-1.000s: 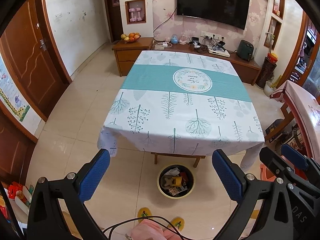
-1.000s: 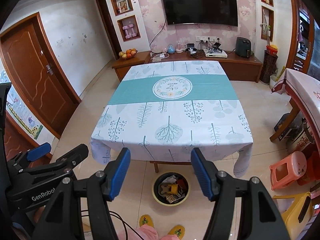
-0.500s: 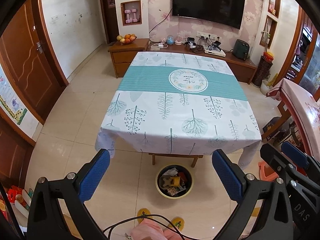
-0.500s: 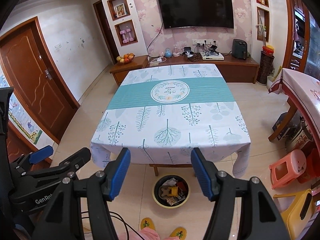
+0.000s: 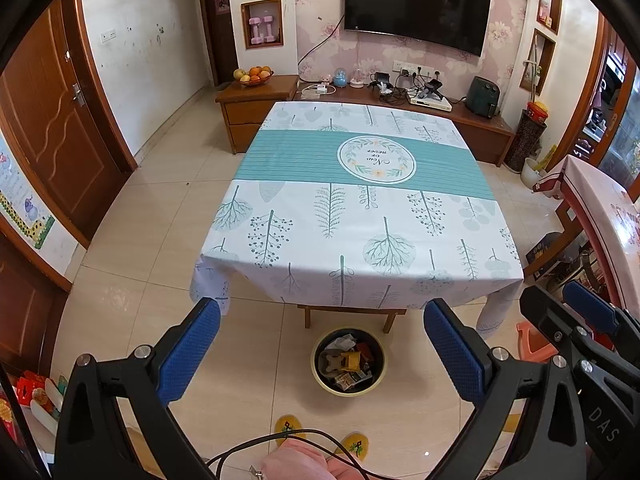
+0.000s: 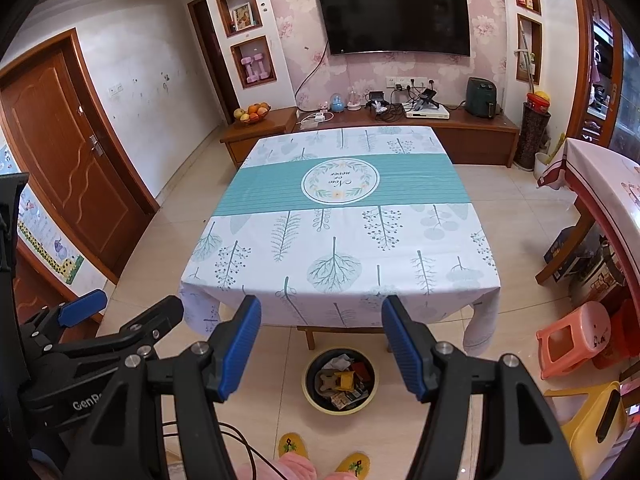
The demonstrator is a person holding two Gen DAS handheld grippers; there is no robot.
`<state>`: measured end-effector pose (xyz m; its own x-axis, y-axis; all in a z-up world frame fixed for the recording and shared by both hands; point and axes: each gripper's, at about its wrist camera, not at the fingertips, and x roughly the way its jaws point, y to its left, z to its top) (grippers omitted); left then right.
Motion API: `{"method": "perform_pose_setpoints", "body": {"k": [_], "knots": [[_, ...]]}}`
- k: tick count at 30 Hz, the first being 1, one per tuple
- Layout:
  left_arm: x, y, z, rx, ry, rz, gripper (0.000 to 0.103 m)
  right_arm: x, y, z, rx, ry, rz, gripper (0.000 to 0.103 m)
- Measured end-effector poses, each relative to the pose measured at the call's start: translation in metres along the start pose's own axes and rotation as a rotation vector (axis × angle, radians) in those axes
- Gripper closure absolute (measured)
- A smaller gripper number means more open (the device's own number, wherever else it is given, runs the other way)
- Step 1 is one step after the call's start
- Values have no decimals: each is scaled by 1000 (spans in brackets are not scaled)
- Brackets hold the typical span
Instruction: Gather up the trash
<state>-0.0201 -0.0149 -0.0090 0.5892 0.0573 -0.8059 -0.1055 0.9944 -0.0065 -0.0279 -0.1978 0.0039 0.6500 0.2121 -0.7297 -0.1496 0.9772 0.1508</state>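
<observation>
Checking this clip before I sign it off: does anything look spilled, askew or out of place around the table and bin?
Nothing stands out. The tablecloth lies flat and bare, the bin stands upright on the floor by the table's near edge with the trash inside it, and both grippers, left and right, are open and hold nothing.

The tablecloth [image 6: 340, 248] on the counter has a round wreath emblem [image 6: 340, 181] in its teal band, with script lettering inside that faces away from me; it seems to read "Now or never", though the middle word is tiny. On the black body of the left gripper [image 6: 92, 398], seen at the edge of the right wrist view, white letters spell "GenR", the rest cut off behind the other frame. On the right gripper [image 5: 602, 426], seen in the left wrist view, the white letters "DAS" show. The wall chart [image 6: 52, 248] by the door carries print too small to read.
</observation>
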Motion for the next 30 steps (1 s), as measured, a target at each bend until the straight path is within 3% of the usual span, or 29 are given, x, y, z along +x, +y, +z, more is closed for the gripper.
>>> {"method": "perform_pose_setpoints", "body": {"k": [30], "knots": [[11,-4,1,-1,26,-15,3,4,-9,7,4,10,-4,40]]}}
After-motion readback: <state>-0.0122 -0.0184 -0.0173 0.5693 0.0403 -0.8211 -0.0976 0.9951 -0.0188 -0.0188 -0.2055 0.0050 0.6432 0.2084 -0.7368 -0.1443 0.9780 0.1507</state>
